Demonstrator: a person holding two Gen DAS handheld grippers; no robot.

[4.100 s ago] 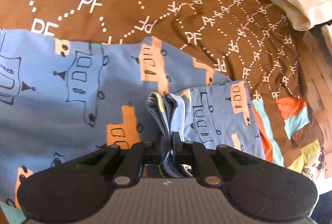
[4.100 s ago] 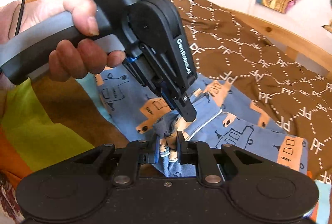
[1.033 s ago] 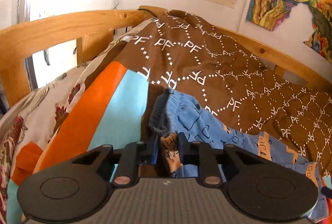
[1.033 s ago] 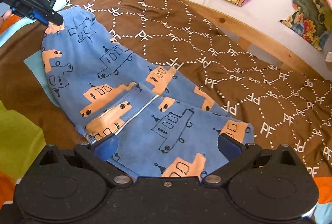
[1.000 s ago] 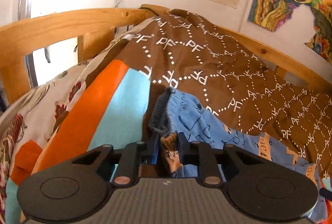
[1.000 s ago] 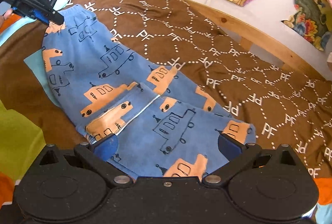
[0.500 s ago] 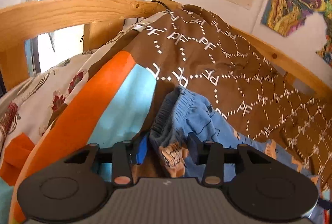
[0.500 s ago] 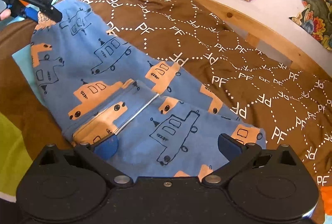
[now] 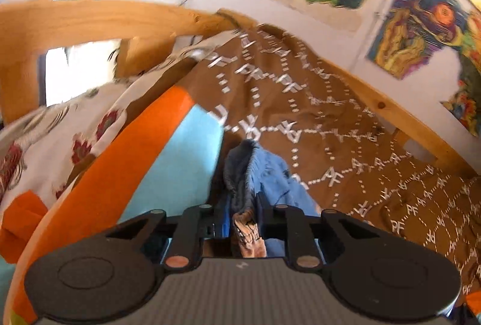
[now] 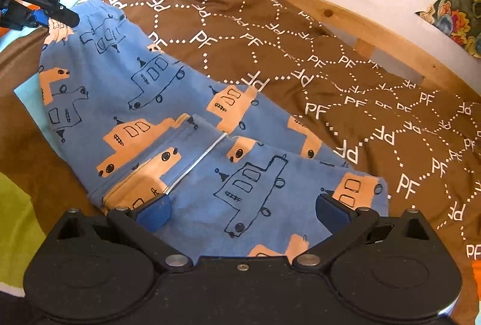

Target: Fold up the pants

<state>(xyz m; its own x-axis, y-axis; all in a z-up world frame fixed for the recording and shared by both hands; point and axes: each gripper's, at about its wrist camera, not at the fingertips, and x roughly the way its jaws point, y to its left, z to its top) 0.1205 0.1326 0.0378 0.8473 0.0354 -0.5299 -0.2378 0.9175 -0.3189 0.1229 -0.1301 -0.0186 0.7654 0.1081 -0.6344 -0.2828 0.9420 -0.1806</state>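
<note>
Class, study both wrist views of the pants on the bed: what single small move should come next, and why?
Probably lower the right gripper and close it on the near end of the pants. Its jaws stand wide open over that fabric, gripping nothing, while the left gripper is closing on the far waistband corner. Both ends need holding before folding.

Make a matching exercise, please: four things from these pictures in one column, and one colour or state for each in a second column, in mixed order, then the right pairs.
Things
1. pants
2. blanket
3. left gripper
4. right gripper

Colour or state
A. jaws wide apart above the lower end of the cloth
B. brown with white PF letters
C. blue with orange vehicles
D. jaws closing on the bunched waistband

Pairs: 1-C, 2-B, 3-D, 4-A
</note>
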